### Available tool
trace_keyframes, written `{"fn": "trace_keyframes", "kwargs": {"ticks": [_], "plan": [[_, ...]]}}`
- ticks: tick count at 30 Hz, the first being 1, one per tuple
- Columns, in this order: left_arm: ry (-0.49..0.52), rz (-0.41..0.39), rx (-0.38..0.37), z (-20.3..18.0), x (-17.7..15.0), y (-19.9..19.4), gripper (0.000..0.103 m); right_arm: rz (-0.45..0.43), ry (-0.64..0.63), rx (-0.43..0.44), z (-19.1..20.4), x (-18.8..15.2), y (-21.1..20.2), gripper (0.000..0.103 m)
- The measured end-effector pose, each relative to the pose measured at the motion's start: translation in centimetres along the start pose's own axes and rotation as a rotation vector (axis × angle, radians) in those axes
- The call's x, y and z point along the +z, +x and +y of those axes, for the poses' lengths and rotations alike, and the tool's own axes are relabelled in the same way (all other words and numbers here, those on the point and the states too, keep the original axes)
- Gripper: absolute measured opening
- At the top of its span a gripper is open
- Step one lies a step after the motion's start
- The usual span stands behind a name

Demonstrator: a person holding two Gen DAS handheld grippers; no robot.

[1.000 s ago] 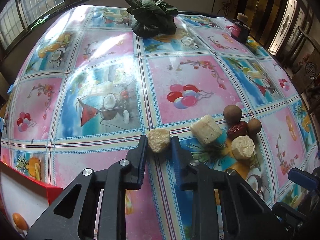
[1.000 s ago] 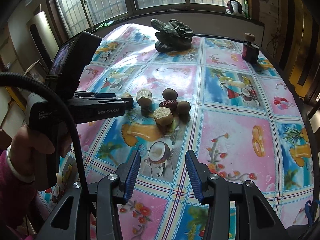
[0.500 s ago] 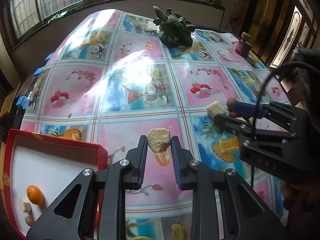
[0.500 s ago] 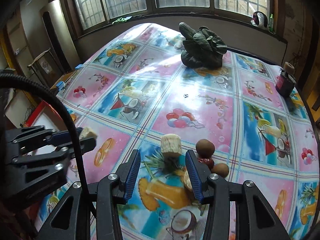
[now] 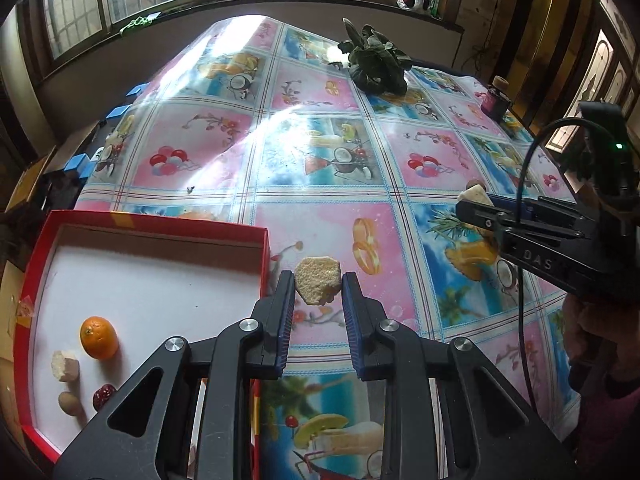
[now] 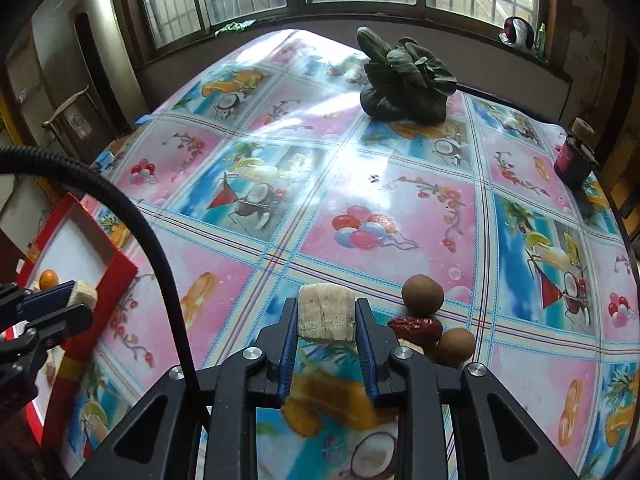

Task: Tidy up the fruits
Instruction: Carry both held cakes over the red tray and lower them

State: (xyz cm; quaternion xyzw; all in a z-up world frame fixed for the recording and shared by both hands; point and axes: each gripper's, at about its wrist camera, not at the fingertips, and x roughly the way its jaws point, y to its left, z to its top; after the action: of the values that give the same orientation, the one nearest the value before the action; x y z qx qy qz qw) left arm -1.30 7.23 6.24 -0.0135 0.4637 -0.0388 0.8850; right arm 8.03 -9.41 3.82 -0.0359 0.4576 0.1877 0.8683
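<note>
My left gripper (image 5: 318, 286) is shut on a pale cut fruit chunk (image 5: 317, 279) and holds it above the tablecloth, just right of the red tray (image 5: 264, 256). The tray holds an orange (image 5: 99, 337), a pale chunk (image 5: 65, 365), a brown round fruit (image 5: 69, 403) and a red date (image 5: 104, 396). My right gripper (image 6: 326, 316) is shut on a second pale chunk (image 6: 327, 312). Beside it lie two brown round fruits (image 6: 422, 294) (image 6: 456, 346) and a red date (image 6: 416, 326). The tray also shows in the right wrist view (image 6: 120, 270).
A dark leafy vegetable (image 6: 404, 84) lies at the far side of the table. A small dark jar (image 6: 574, 156) stands at the far right edge. The right gripper's body and cable (image 5: 560, 240) cross the right side of the left wrist view.
My left gripper has carried its chunk up and left from the fruit pile to beside the red tray. My right gripper has moved in to the pile and shut on the second chunk.
</note>
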Motion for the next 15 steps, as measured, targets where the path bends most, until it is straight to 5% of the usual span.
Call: {"fn": "trace_keyframes", "kwargs": {"ticks": [15], "plan": [[-0.049,-0.069,0.162,4.1,-4.6,-3.7,0.023,-0.081,-0.021,0.106,8.4,-4.9,-5.0,0.026]]}}
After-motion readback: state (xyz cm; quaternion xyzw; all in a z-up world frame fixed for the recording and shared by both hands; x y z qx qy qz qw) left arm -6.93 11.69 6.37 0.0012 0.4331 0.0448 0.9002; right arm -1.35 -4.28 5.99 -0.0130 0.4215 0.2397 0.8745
